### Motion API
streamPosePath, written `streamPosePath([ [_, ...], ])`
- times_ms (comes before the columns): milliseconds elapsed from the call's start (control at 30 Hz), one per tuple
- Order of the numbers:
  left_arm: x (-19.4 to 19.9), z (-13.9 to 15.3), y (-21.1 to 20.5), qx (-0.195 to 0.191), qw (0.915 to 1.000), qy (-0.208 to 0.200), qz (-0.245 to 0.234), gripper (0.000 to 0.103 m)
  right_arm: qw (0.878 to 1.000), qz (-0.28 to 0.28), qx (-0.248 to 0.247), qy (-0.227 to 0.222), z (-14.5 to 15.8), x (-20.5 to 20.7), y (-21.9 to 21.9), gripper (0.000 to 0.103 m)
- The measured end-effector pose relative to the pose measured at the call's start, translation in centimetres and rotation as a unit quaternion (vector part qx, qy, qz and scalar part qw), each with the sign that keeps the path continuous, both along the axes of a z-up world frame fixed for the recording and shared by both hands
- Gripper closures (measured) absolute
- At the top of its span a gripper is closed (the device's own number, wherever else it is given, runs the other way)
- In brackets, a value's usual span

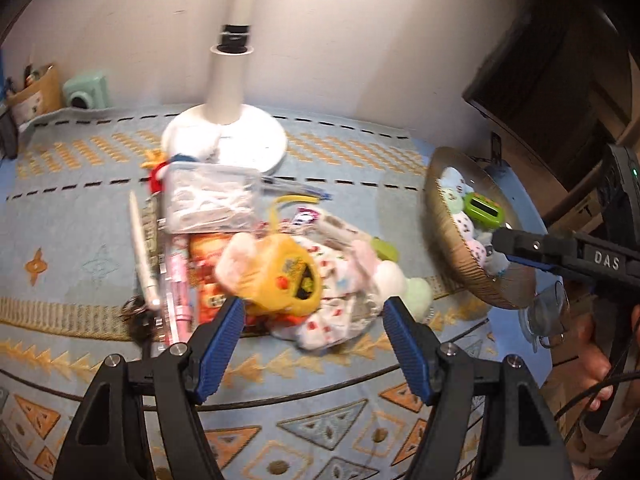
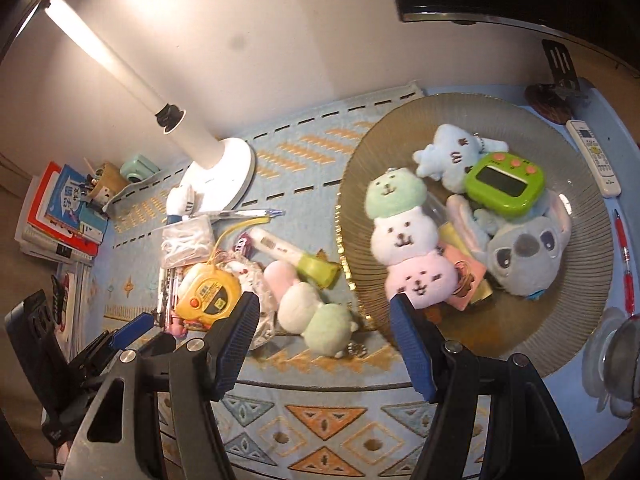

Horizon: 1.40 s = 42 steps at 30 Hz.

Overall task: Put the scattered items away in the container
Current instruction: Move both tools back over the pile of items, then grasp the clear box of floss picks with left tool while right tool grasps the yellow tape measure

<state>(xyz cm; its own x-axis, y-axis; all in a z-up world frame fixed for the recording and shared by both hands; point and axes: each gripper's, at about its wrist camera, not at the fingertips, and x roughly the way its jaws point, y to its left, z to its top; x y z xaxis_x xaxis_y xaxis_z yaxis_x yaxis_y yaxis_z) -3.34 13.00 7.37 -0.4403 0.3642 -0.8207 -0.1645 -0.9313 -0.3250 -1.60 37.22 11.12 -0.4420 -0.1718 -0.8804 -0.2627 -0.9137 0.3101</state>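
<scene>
Left gripper [image 1: 312, 312] spread wide and empty above yellow tape measure [image 1: 286, 278]; right gripper [image 2: 322, 314] likewise parted, holding nothing.

Hovered over cluttered bench [image 2: 280, 400]: tape measure lay among scattered toys beside three-ball plush [image 2: 308, 312]. Sat already inside ribbed bowl [image 2: 560, 320]: green timer [image 2: 505, 185], grey koala plush [image 2: 524, 252], stacked bear plush [image 2: 404, 236].
</scene>
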Motion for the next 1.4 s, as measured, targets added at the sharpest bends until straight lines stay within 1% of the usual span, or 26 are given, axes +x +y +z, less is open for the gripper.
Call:
streamPosePath([
  [100,-0.4,-0.8,-4.6,0.019,0.9987,-0.014,0.044,0.034,1.0,-0.004,-0.02,-0.001,-0.4,-0.1,-2.0,0.036],
  [200,-1.0,-1.7,-8.5,0.038,0.9954,-0.03,0.082,0.034,1.0,-0.003,-0.02,-0.006,-0.9,-0.3,-4.1,0.036],
  [300,-1.7,-2.5,-11.1,0.047,0.9932,-0.036,0.1,0.034,1.0,0.001,-0.02,-0.008,-1.2,-0.4,-6.1,0.036],
  [400,-2.6,-2.6,-12.1,0.055,0.9933,-0.034,0.096,0.034,1.0,0.013,-0.012,-0.009,-1.2,-0.6,-8.0,0.036],
  [533,-4.3,-2.1,-10.8,0.056,0.9968,-0.021,0.053,0.034,1.0,0.022,-0.016,-0.015,-1.4,-1.2,-9.8,0.036],
  [600,-5.6,-2.0,-9.8,0.056,0.998,-0.013,0.028,0.034,0.999,0.031,-0.01,-0.018,-1.6,-1.5,-10.6,0.036],
  [667,-7.0,-2.2,-8.9,0.052,0.9985,-0.009,0.015,0.034,0.999,0.037,-0.004,-0.022,-1.9,-1.6,-11.1,0.036],
  [833,-10.1,-3.7,-8.1,0.053,0.9985,-0.013,0.005,0.034,0.998,0.039,-0.007,-0.046,-3.3,-2.1,-11.4,0.036],
  [1000,-11.6,-4.8,-7.2,0.048,0.9986,-0.018,-0.009,0.034,0.998,0.034,-0.005,-0.057,-4.0,-2.9,-11.2,0.036],
  [1100,-12.4,-5.9,-7.0,0.047,0.9985,-0.028,-0.005,0.034,0.997,0.045,-0.004,-0.06,-4.3,-3.6,-11.5,0.036],
  [1167,-12.6,-6.3,-6.9,0.044,0.9987,-0.025,0.001,0.033,0.996,0.059,-0.003,-0.063,-4.6,-4.2,-12.0,0.035],
  [1233,-12.8,-6.5,-7.0,0.055,0.9982,-0.025,0.004,0.032,0.995,0.074,-0.001,-0.067,-5.1,-4.8,-12.7,0.034],
  [1300,-12.7,-6.4,-6.9,0.057,0.9982,-0.02,0.004,0.034,0.994,0.089,0.001,-0.069,-5.5,-5.4,-13.3,0.034],
  [1333,-12.5,-6.3,-6.9,0.06,0.9981,-0.013,0.0,0.044,0.993,0.096,0.003,-0.069,-5.6,-5.6,-13.5,0.034],
  [1367,-12.3,-6.0,-6.8,0.07,0.9975,-0.007,-0.009,0.058,0.992,0.104,0.006,-0.07,-5.8,-5.9,-13.8,0.034],
  [1400,-12.1,-5.8,-6.6,0.069,0.9975,-0.007,-0.013,0.06,0.991,0.113,0.01,-0.069,-5.9,-6.2,-14.1,0.034],
])
